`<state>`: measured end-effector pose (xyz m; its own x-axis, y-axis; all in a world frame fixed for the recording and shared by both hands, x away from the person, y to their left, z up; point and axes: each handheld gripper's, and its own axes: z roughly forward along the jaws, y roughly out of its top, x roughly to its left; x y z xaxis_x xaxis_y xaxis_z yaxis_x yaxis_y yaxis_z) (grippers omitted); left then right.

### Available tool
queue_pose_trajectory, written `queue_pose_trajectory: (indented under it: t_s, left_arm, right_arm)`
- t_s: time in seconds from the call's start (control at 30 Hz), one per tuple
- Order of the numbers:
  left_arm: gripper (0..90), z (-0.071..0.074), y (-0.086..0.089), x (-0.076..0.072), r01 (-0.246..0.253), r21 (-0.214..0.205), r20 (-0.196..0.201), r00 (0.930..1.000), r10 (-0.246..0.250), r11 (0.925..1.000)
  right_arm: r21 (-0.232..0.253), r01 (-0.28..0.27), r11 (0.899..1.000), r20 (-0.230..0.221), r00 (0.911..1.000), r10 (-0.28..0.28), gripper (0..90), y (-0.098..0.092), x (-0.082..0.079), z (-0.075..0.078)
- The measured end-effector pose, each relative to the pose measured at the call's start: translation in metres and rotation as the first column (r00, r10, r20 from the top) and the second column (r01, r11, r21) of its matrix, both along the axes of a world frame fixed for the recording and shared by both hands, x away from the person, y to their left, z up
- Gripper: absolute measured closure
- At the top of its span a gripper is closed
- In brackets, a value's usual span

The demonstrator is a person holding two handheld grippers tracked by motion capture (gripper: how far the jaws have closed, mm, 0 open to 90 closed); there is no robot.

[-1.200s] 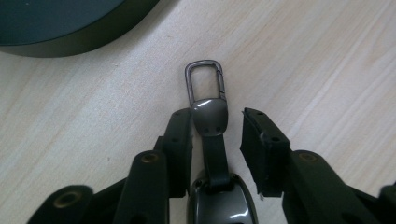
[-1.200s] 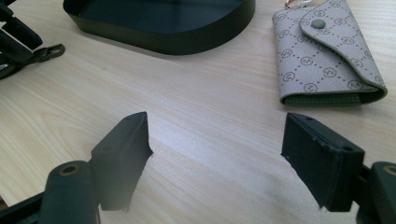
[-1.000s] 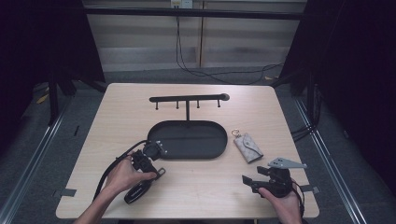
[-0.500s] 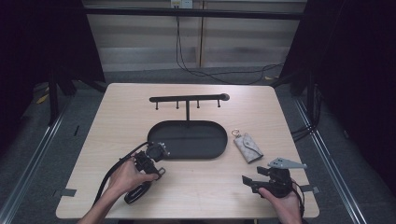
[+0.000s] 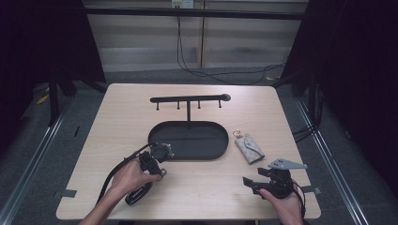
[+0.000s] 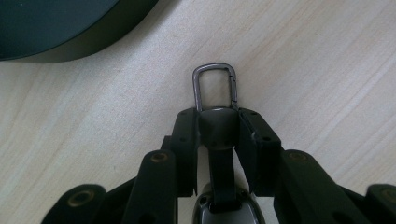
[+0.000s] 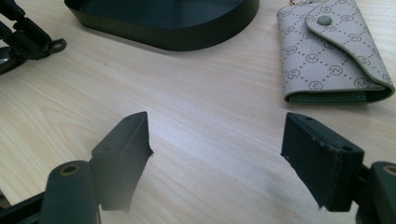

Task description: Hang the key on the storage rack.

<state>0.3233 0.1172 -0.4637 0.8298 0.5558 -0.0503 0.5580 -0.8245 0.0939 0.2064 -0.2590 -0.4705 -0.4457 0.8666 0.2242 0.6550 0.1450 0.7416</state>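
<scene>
left gripper: pinching key fob, clip protruding | right gripper: spread, nothing between, near key pouch

The left claw has just been closing, and its pads now press on the dark strap of the key fob, with the metal clip sticking out past the tips. The left hand has edged slightly toward the near edge of the surface, away from the tray.
</scene>
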Motion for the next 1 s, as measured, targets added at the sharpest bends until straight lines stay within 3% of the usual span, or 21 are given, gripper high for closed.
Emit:
queue_pose_trajectory:
  t_s: [0.23,0.63,0.7,1.0]
  left_arm:
    - [70.6,0.0,-0.001,0.0,0.013,0.007,0.007,0.9999,-0.013,0.9999]
    - [70.7,0.001,0.002,0.003,-0.006,-0.005,-0.038,0.9992,0.006,1.0]
    - [70.7,0.005,0.003,0.003,-0.01,-0.025,-0.04,0.9991,0.009,0.9996]
    - [70.7,0.019,0.013,0.005,-0.024,-0.044,-0.026,0.9994,0.023,0.9987]
  right_arm:
    - [0.0,0.0,1.0,-0.001,1.0,0.0,23.5,0.0,0.0,0.0]
    - [-0.001,0.002,1.0,-0.006,1.0,-0.002,23.6,0.0,0.001,0.0]
    - [-0.002,0.003,1.0,-0.009,1.0,-0.003,23.6,0.0,0.001,-0.001]
    - [-0.004,0.005,1.0,-0.011,0.9999,-0.005,23.6,0.0,0.001,-0.001]
